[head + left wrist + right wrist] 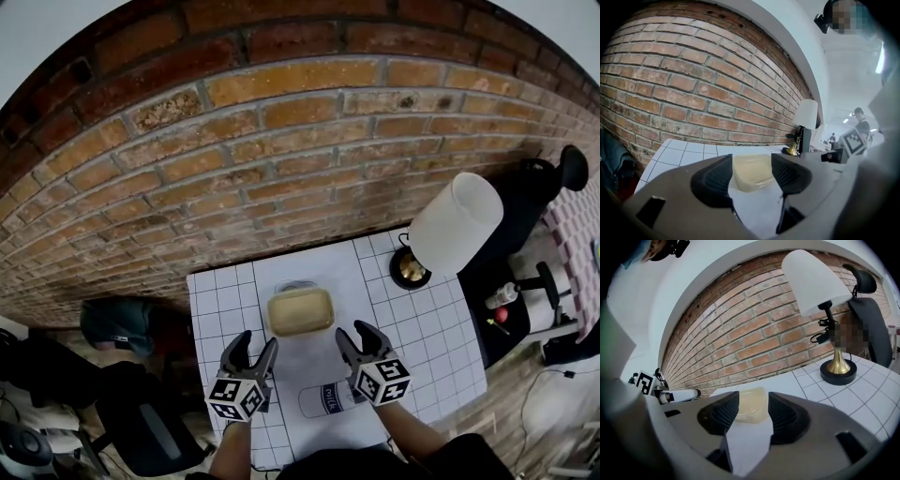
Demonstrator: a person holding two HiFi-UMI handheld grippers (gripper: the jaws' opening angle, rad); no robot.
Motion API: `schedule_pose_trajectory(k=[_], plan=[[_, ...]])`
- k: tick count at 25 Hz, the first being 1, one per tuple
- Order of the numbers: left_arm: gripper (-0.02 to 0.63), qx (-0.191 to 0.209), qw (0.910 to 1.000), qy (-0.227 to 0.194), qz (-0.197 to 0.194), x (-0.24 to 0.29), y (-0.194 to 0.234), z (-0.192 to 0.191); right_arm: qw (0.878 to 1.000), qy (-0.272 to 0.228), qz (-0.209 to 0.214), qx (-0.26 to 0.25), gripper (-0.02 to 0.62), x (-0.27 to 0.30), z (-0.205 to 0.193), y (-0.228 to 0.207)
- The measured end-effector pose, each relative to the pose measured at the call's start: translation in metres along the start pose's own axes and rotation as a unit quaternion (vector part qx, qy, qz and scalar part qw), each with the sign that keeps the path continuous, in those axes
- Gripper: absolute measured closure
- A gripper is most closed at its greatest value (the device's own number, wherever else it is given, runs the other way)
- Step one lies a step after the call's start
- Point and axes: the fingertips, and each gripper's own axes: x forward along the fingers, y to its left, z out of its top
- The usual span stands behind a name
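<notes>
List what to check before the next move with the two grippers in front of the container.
1. Left gripper open and empty: ok. The jaws are apart with nothing between them.
2. Right gripper open and empty: ok. The jaws are apart with nothing between them.
3. Container in line with both grippers: ok. It sits flat on the paper ahead of both, untouched.
4. Container lid fully shut: cannot tell.
5. Bottle out of the way: ok. It lies on its side close to the person, behind the jaws.
6. Lamp clear of the right gripper: ok. It stands well off to the right.
</notes>
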Motion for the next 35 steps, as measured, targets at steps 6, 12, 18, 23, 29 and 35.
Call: schedule_pose_trajectory(k=[6, 12, 18, 23, 29, 35], plan=[[0.337, -0.007, 0.9998, 0.017, 0.004, 0.015, 0.008, -0.005, 1.0, 0.017, 0.015, 0.0, 0.396, 0.02, -0.007, 0.003], [0.308, -0.014, 0.9992, 0.037, -0.007, 0.03, 0.011, -0.014, 0.999, 0.032, 0.025, -0.005, 0.39, 0.039, -0.013, 0.007], [0.305, -0.029, 0.998, 0.053, -0.016, 0.041, 0.01, -0.025, 0.999, 0.045, 0.024, -0.009, 0.39, 0.049, -0.021, 0.006], [0.305, -0.029, 0.9977, 0.058, -0.019, 0.046, 0.011, -0.028, 0.998, 0.048, 0.023, -0.013, 0.39, 0.054, -0.025, 0.004], [0.305, -0.026, 0.9961, 0.081, -0.023, 0.054, 0.01, -0.036, 0.998, 0.048, 0.022, -0.02, 0.391, 0.056, -0.025, 0.004], [0.305, -0.023, 0.9951, 0.092, -0.027, 0.058, 0.007, -0.04, 0.998, 0.049, 0.021, -0.024, 0.39, 0.057, -0.025, 0.004]])
